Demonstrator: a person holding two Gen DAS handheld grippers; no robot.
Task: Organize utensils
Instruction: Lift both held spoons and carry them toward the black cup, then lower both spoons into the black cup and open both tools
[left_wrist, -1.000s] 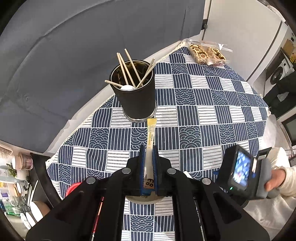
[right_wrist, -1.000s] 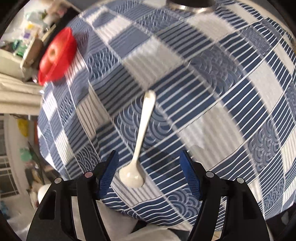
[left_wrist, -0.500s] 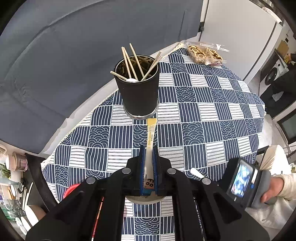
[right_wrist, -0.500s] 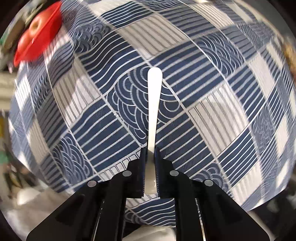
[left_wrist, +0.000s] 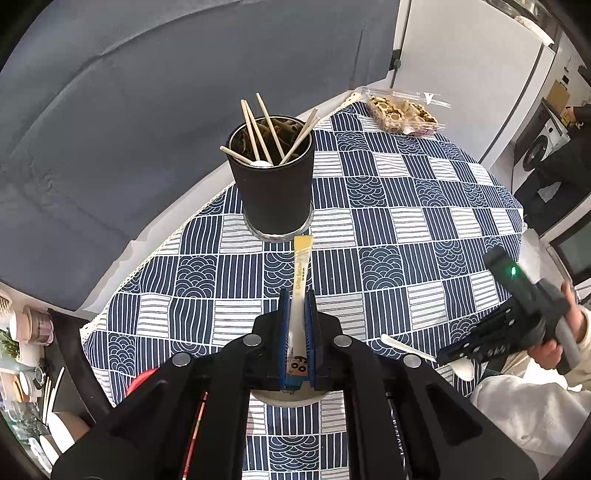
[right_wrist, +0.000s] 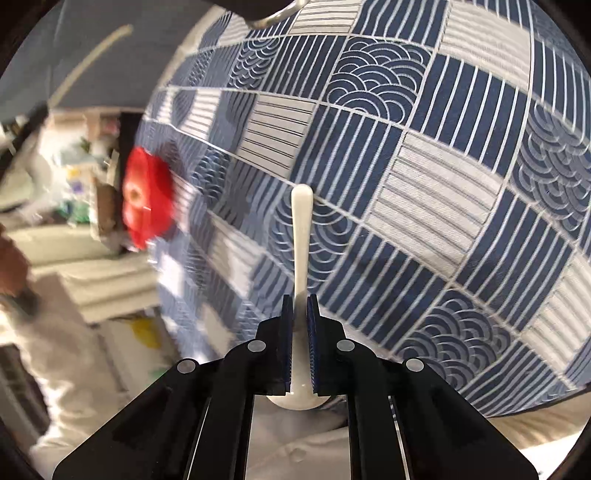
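We see our left black plastic tongs (left_wrist: 296, 325) with blue ribbed pads and round silver screws on angular arms. Our right black tongs (right_wrist: 298, 325) match them, with a grey handle and a green light on the body. Our right hand (left_wrist: 556, 345) wears a cream sleeve.

Matt woven cloth tablecloth (right_wrist: 424, 192), smooth glossy white plastic spoon (right_wrist: 302, 236), matt black holder (left_wrist: 273, 188) with wooden chopsticks (left_wrist: 258, 125)

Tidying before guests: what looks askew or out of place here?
Nothing spilled or damaged. The chopsticks splay unevenly in the black holder, and a snack tray overhangs the tablecloth's far edge.
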